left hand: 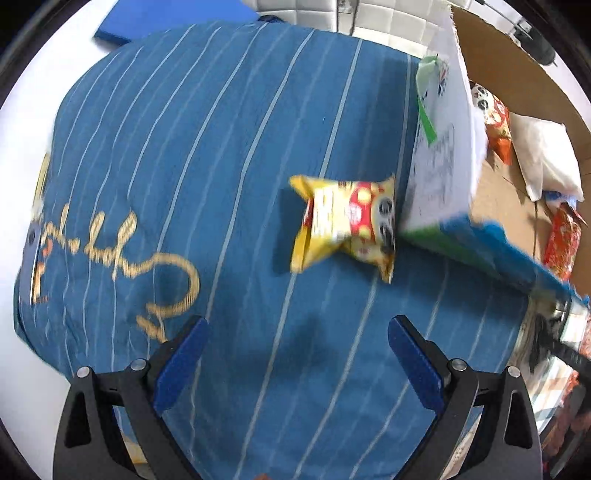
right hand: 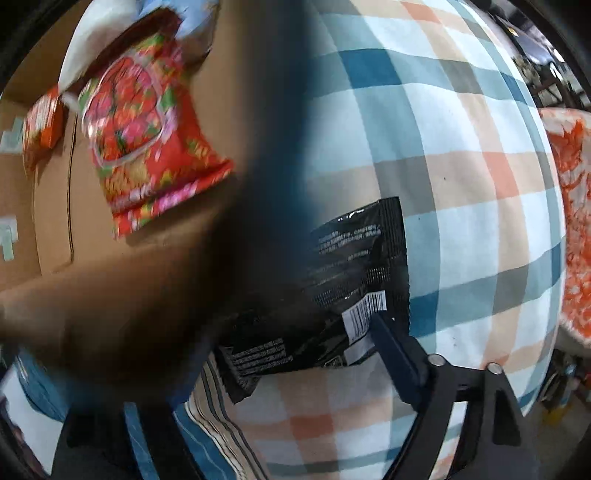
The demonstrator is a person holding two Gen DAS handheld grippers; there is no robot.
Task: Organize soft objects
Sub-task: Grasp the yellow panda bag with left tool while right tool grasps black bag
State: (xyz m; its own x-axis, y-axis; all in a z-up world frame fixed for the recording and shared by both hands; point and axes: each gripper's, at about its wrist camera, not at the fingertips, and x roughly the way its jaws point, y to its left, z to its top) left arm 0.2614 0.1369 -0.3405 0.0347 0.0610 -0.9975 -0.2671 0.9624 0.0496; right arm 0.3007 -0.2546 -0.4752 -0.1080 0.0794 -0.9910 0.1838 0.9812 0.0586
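Left tongs [left hand: 297, 354] are spread, empty, above the yellow snack packet [left hand: 345, 225]. Right tongs [right hand: 295, 354] straddle a black pouch [right hand: 354, 266] — grip uncertain. Several packets are already boxed — these two remain outside.

A white bench [left hand: 26, 122] shows at the left edge. On its far side lies a flat blue board [left hand: 166, 18], and behind that stands a white padded panel [left hand: 391, 18] tufted in squares. To the right is an open cardboard box [left hand: 517, 74], brown inside, with a white printed outer wall. A green tape strip [left hand: 424, 107] hangs at its corner. Pale tape pieces [right hand: 9, 236] are stuck to its floor.
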